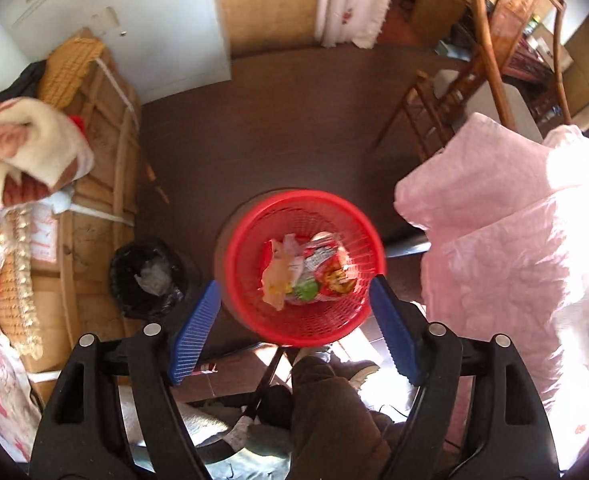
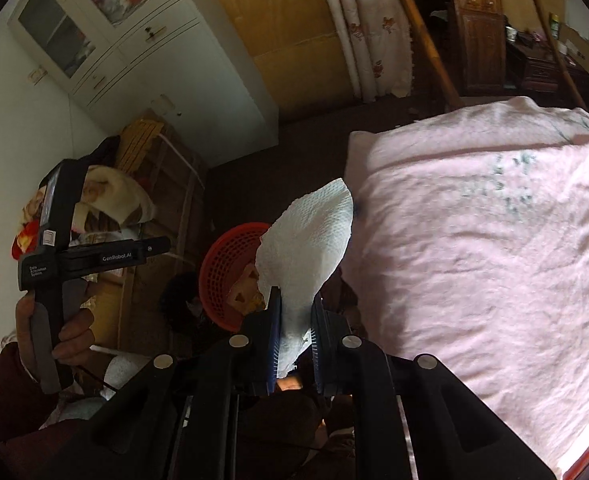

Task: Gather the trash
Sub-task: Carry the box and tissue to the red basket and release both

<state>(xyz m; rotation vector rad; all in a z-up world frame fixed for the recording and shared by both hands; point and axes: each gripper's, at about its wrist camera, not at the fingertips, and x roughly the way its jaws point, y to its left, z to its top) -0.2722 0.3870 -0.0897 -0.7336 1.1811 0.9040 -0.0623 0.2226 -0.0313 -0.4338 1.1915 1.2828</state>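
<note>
**Left tongs wide over the basket, right tongs clamped on a paper towel**

Left wrist view: I am looking almost straight down. My left gripper [image 1: 294, 312] has its blue pads spread wide, one to each side of the near rim of the red mesh basket [image 1: 250, 216]. Nothing sits between the pads; whether they touch the rim I cannot tell. Inside the basket lies a heap of crumpled snack wrappers [image 1: 306, 276], red, white and green. The basket stands on the edge of a dark brown table [image 1: 286, 120]. Below and to its left, a small bin lined with a black bag [image 1: 144, 276] holds a bit of pale crumpled stuff. A pink quilt [image 1: 506, 232] fills the right side.

Right wrist view: my right gripper [image 2: 294, 320] is pinched tight on a white paper towel [image 2: 306, 240], which stands up from the pads in a broad, dimpled flap. The towel is in the air just right of the red basket, overlapping its rim in this view, with the pink quilt close on its other side. At the far left a hand [image 2: 50, 332] grips the handle of the other black tool.
</note>
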